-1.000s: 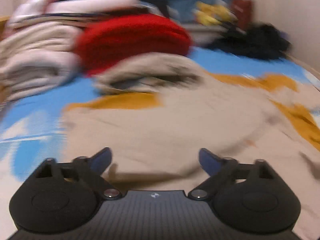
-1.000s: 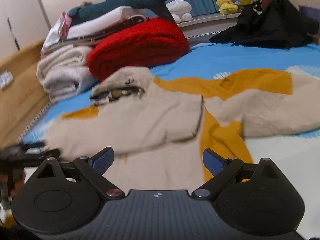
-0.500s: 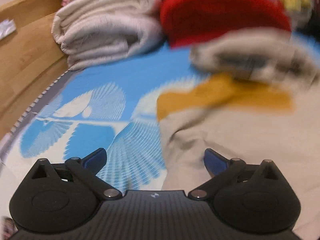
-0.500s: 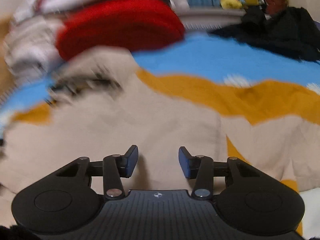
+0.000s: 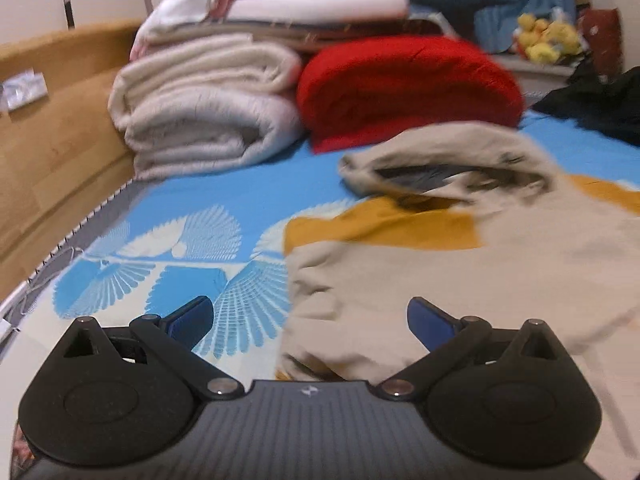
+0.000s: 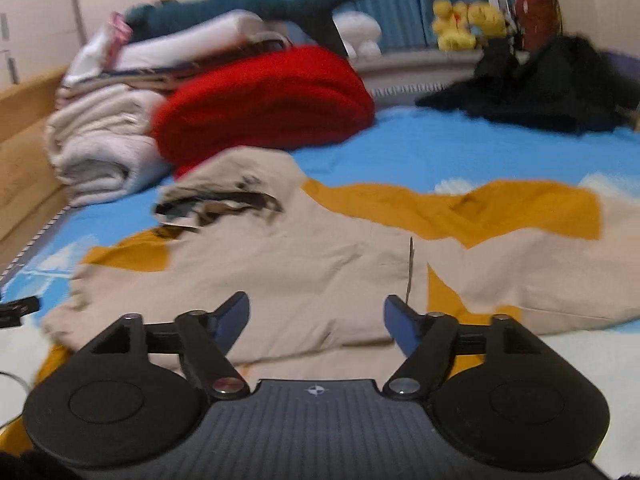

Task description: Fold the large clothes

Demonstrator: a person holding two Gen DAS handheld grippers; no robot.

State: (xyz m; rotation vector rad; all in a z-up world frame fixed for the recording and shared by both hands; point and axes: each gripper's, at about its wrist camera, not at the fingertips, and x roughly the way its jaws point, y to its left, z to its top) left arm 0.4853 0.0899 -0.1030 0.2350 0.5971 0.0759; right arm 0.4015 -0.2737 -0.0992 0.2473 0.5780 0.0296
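Observation:
A large beige and mustard hooded garment (image 5: 460,264) (image 6: 304,264) lies spread on the blue patterned bed sheet (image 5: 192,200), hood toward the folded piles. My left gripper (image 5: 310,320) hovers open over the garment's left edge, with nothing between its blue fingertips (image 5: 188,318). My right gripper (image 6: 316,314) hangs over the beige middle panel; its jaws are opening and no cloth is pinched between them. The garment's right sleeve (image 6: 520,256) stretches out to the right. The other gripper's black tip (image 6: 18,306) shows at the left edge of the right wrist view.
Folded cream blankets (image 5: 200,108) and a red blanket (image 5: 404,84) are stacked at the bed's far end. A wooden bed rail (image 5: 48,132) runs along the left. Dark clothing (image 6: 540,88) and yellow plush toys (image 6: 464,24) lie at the far right.
The right gripper's jaws narrowed half a second ago and have widened again. The left gripper swung left over the sheet, then back partly toward the garment's edge. Both views shifted.

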